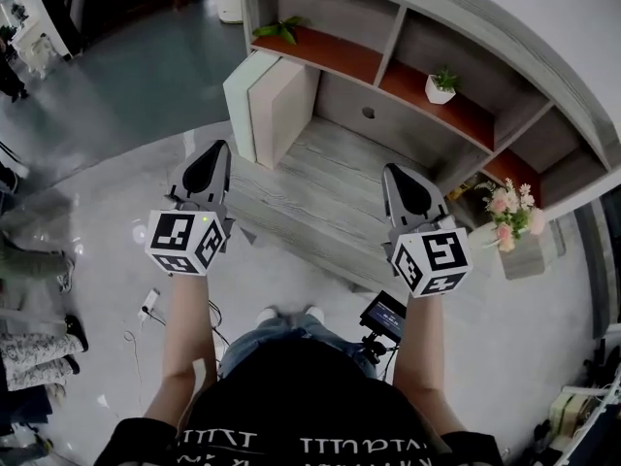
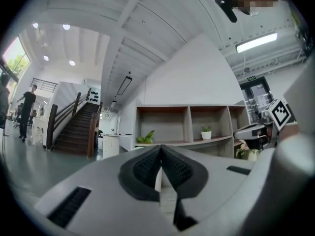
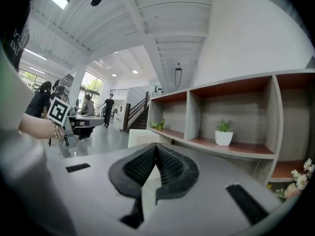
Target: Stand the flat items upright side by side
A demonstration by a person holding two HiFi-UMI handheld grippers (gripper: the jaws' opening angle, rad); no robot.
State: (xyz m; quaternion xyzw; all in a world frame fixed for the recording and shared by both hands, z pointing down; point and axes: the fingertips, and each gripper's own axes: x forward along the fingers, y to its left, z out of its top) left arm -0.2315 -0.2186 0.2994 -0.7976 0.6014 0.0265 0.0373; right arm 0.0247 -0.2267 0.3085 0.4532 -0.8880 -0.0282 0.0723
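Note:
Two flat boards (image 1: 270, 107), one pale green and one beige, stand upright side by side at the left end of the low wooden platform (image 1: 320, 197). The pale board (image 3: 140, 137) also shows in the right gripper view. My left gripper (image 1: 215, 148) is held in the air just below and left of them, jaws shut with nothing between them (image 2: 161, 147). My right gripper (image 1: 395, 169) hangs over the platform's right part, also shut and empty (image 3: 156, 145). Neither gripper touches the boards.
A grey shelf unit (image 1: 398, 32) rises behind the platform, with a leafy plant (image 1: 279, 29) and a small white potted plant (image 1: 440, 87) in its compartments. A vase of pink flowers (image 1: 512, 223) stands at the right. A small monitor (image 1: 385, 316) stands by the person's feet. A staircase (image 2: 74, 127) lies far left.

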